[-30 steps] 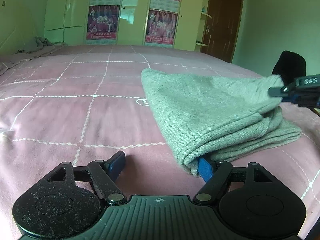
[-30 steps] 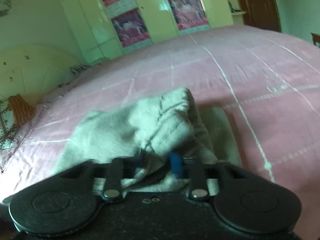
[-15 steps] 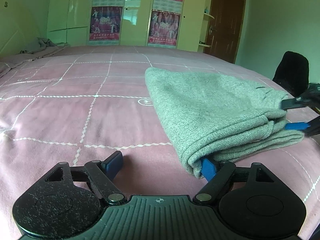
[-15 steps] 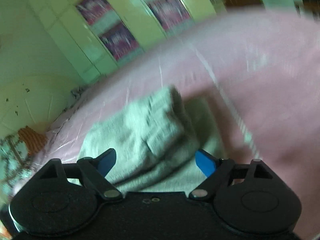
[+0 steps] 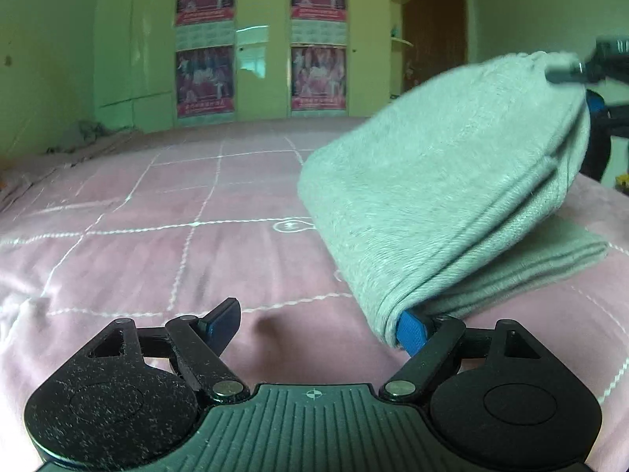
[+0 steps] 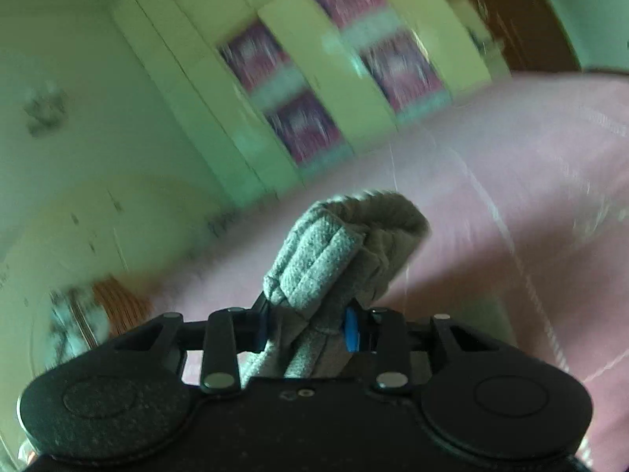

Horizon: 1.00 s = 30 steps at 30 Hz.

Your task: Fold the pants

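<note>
Left wrist view shows the folded grey pants (image 5: pixel 440 204) lying on the pink bed (image 5: pixel 157 251), toward its right side, with their upper layers lifted off the bottom layer. The left tongs (image 5: pixel 318 322) stand wide open, holding nothing; one blue pad is tucked under the lifted fold's near corner. The right tongs (image 6: pixel 308 328) have just been closing and now pinch a bunched edge of the pants, raised clear of the bed. Behind stands a poster-covered wardrobe (image 5: pixel 259 39).

Both wrist cameras sit low over the bed (image 5: pixel 157 244), facing the wardrobe (image 5: pixel 259 39); both share the grey pants (image 5: pixel 452 181).
</note>
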Available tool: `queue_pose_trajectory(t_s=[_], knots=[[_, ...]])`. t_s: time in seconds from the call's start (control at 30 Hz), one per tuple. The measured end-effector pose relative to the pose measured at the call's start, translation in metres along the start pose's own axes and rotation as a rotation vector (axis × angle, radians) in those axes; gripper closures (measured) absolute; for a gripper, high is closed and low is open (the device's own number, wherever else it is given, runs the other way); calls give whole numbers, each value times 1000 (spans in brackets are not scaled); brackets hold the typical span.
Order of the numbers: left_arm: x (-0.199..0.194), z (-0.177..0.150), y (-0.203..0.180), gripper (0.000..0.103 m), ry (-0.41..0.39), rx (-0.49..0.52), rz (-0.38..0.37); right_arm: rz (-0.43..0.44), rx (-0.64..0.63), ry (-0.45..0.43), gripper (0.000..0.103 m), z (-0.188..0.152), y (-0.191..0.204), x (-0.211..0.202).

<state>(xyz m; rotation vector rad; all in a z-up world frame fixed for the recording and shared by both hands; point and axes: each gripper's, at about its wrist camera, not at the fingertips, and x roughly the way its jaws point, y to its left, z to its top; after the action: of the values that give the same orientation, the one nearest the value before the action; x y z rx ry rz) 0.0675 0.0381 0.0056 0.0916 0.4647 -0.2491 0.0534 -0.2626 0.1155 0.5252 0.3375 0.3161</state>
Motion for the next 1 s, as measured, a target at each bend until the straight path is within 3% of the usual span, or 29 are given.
queue_pose_trajectory(t_s=[0.07, 0.1, 0.17, 0.2, 0.3, 0.43, 0.53, 0.73, 0.8, 0.87, 1.0], knots=[[3, -1, -1, 20, 15, 0, 19, -71, 6, -24, 68, -11, -17, -14], [4, -1, 1, 20, 21, -15, 14, -130, 52, 38, 68, -22, -34, -7], [3, 0, 3, 19, 16, -36, 9, -266, 123, 254, 69, -47, -66, 18], [2, -1, 1, 19, 16, -32, 15, -287, 130, 281, 69, -58, -75, 21], [1, -3, 0, 19, 18, -32, 15, -260, 150, 222, 68, -66, -76, 11], [4, -4, 13, 18, 34, -133, -19, -268, 136, 227, 68, -63, -75, 17], [5, -8, 21, 18, 38, -205, -33, -249, 66, 195, 68, -52, -54, 17], [7, -14, 21, 18, 32, -240, -35, -182, 12, 122, 68, -45, -32, 16], [8, -15, 23, 18, 31, -261, -44, -217, 68, 144, 68, -51, -47, 16], [10, -15, 22, 18, 33, -252, -38, -272, 146, 233, 68, -64, -71, 20], [11, -14, 22, 18, 29, -243, -29, -240, 135, 209, 68, -66, -72, 9]])
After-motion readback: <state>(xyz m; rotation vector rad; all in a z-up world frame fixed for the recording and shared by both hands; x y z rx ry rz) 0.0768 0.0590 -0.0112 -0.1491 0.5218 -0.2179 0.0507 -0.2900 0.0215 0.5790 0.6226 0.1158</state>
